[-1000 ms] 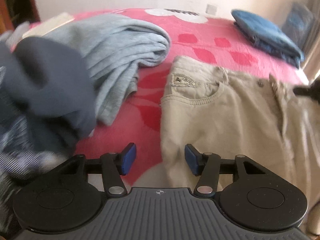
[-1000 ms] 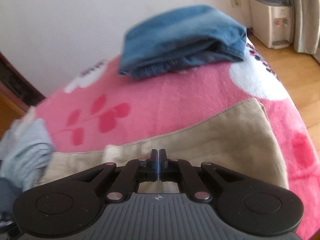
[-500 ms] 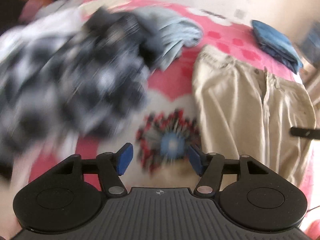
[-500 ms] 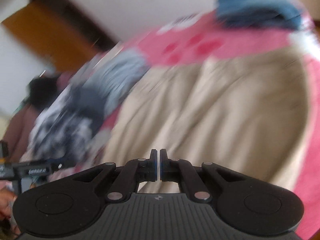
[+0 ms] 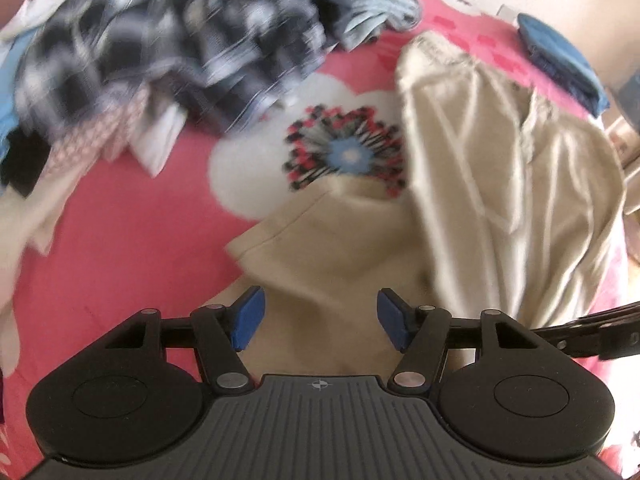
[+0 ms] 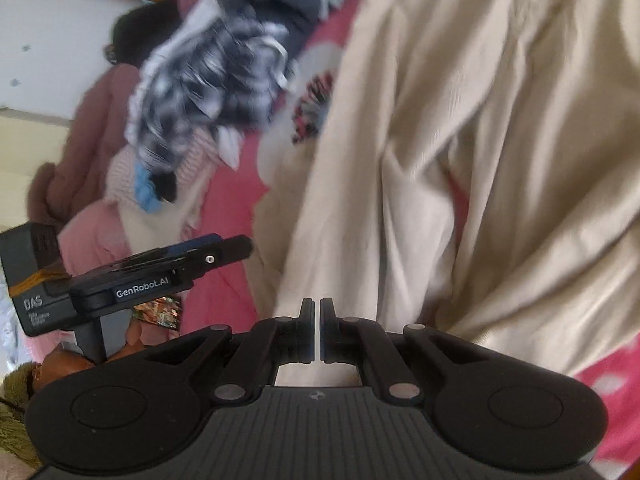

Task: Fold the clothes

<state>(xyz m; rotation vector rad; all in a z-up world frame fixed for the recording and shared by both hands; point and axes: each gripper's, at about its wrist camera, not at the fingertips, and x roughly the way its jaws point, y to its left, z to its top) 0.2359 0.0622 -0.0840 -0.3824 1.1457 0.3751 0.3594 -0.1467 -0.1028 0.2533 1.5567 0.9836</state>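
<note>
Beige trousers (image 5: 500,160) lie spread on the pink flowered blanket (image 5: 120,260), waist at the far end. One leg's hem end (image 5: 320,240) is bent towards the left, just ahead of my left gripper (image 5: 318,312). That gripper is open, its blue pads apart above the cloth with nothing pinched. In the right wrist view the trousers (image 6: 460,140) fill the frame. My right gripper (image 6: 317,320) is shut over them, only a thin slit between its fingers, with no cloth caught in it. The left gripper (image 6: 224,248) shows side-on at the left.
A blurred heap of clothes (image 5: 180,40), checked dark fabric on top, covers the far left of the bed. Folded blue jeans (image 5: 560,56) sit at the far right corner. A hand (image 6: 132,336) holds the left gripper's handle. The bed's right edge (image 5: 616,240) drops off beside the trousers.
Both views have swung fast. The left gripper drew back from the waist to the leg end, jaws slightly wider. The right view turned from the folded jeans down onto the trousers.
</note>
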